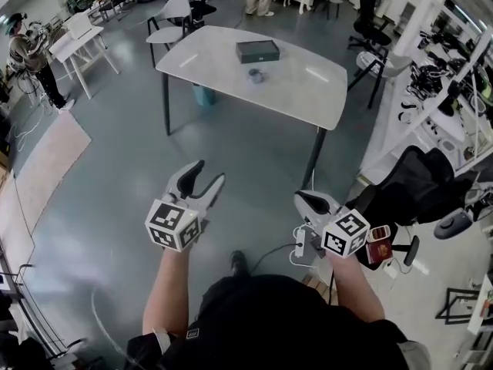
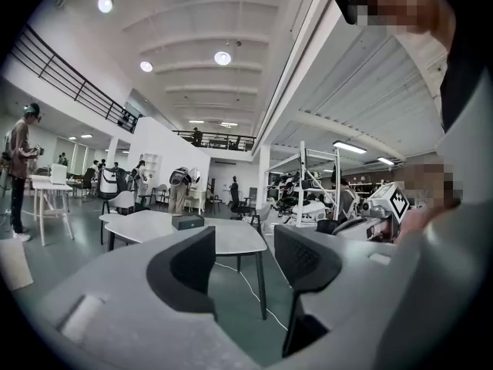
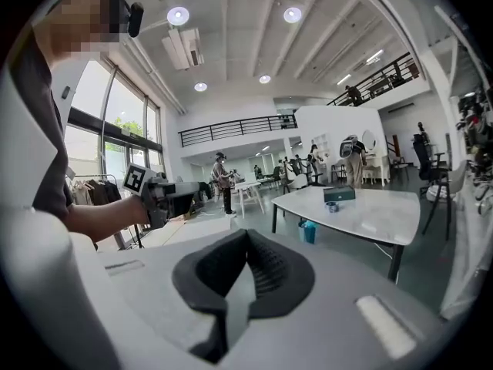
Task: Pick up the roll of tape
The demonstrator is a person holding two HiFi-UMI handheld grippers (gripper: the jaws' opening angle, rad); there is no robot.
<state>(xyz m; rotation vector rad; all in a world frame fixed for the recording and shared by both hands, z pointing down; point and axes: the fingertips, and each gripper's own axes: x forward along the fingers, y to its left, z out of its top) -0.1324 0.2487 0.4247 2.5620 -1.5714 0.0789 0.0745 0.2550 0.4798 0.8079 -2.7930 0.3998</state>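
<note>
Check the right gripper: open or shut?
Shut. The right gripper shows its jaws closed together in its own view, with nothing between them.

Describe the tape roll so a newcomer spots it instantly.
Find the big pale table with dark legs, mid-floor. On it lie a flat dark box and, just nearer, the tape roll. It's the small round ring, not the rectangle.

table ahead, both grippers well short of it

on the table [image 1: 308, 75] the roll of tape [image 1: 256, 75] lies just in front of a box [image 1: 258, 51], both toward the far side. a bin [image 1: 204, 95] stands under the table's left end, and a chair [image 1: 173, 14] stands behind its left corner. the left gripper [image 1: 209, 172] and right gripper [image 1: 306, 200] are side by side over the floor, with an office chair [image 1: 416, 187] to the right of the right gripper.
</note>
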